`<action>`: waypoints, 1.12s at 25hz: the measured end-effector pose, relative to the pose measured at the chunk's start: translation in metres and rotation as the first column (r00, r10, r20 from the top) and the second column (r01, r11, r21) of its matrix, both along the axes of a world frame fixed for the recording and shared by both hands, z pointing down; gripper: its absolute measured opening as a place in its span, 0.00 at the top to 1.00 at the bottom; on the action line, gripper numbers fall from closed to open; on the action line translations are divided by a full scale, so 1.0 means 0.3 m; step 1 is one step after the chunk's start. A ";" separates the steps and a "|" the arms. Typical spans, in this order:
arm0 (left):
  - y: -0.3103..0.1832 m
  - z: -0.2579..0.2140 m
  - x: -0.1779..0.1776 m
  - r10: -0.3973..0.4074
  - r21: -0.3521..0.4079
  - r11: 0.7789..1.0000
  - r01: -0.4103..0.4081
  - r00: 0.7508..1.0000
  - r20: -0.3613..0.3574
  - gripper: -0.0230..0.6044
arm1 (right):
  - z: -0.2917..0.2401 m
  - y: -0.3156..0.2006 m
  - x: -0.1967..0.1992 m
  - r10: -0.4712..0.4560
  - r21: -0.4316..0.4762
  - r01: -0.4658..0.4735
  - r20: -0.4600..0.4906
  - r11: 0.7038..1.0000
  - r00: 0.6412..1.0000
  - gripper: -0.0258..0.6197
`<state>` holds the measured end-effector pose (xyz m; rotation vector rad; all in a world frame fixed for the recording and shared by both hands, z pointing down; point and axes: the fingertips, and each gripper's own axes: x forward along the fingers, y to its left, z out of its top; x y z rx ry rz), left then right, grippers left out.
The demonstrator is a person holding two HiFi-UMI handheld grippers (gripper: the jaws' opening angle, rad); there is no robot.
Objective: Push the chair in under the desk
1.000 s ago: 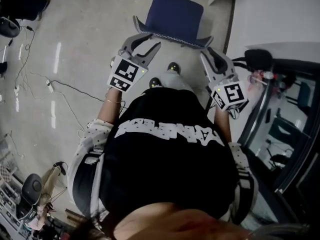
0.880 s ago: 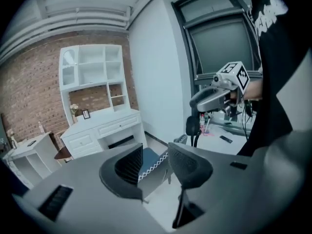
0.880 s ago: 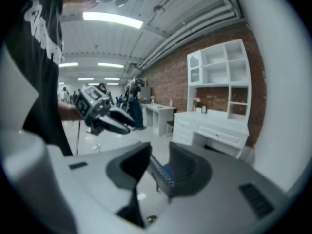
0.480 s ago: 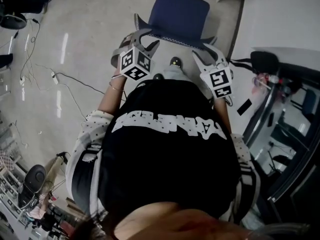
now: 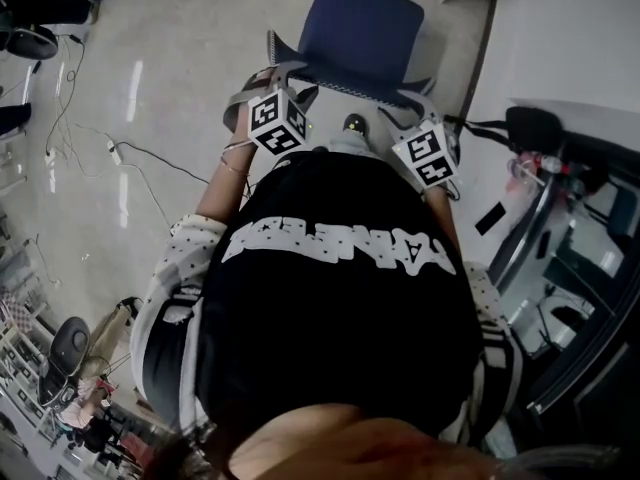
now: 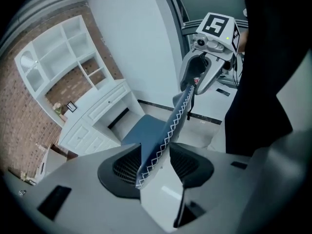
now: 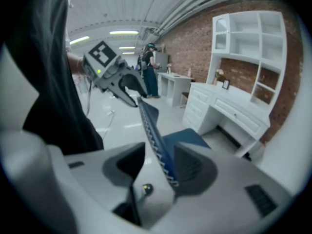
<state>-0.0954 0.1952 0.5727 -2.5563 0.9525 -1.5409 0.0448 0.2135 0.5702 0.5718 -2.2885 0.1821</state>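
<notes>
A blue chair (image 5: 360,30) stands in front of me, its seat toward the white desk (image 6: 102,112). The backrest's top edge, with white zigzag stitching (image 6: 168,130), runs between the jaws of both grippers. My left gripper (image 5: 287,80) is at the left corner of the backrest. Its jaws stand wide, with a gap on each side of the edge (image 6: 158,152). My right gripper (image 5: 403,103) is at the right corner and its jaws are opening, with the stitched edge (image 7: 157,140) between them. Each gripper shows in the other's view, the right gripper (image 6: 199,74) and the left gripper (image 7: 124,87).
Cables (image 5: 120,158) trail over the floor at the left. Dark chairs (image 5: 35,38) stand at the far left. A black device (image 5: 530,123) and a metal-framed cart (image 5: 570,238) are at the right. White shelves (image 7: 246,43) hang on a brick wall, and a person (image 7: 151,74) stands far back.
Both grippers have drawn in closer to the backrest's top edge and their marker cubes have tilted. The chair sits a little higher and farther right in the head view.
</notes>
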 end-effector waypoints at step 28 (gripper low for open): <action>-0.082 0.050 -0.039 0.020 -0.062 0.998 -0.016 0.998 0.054 0.69 | 0.064 -0.091 -0.026 -0.002 -0.045 0.000 -0.046 0.999 0.999 0.72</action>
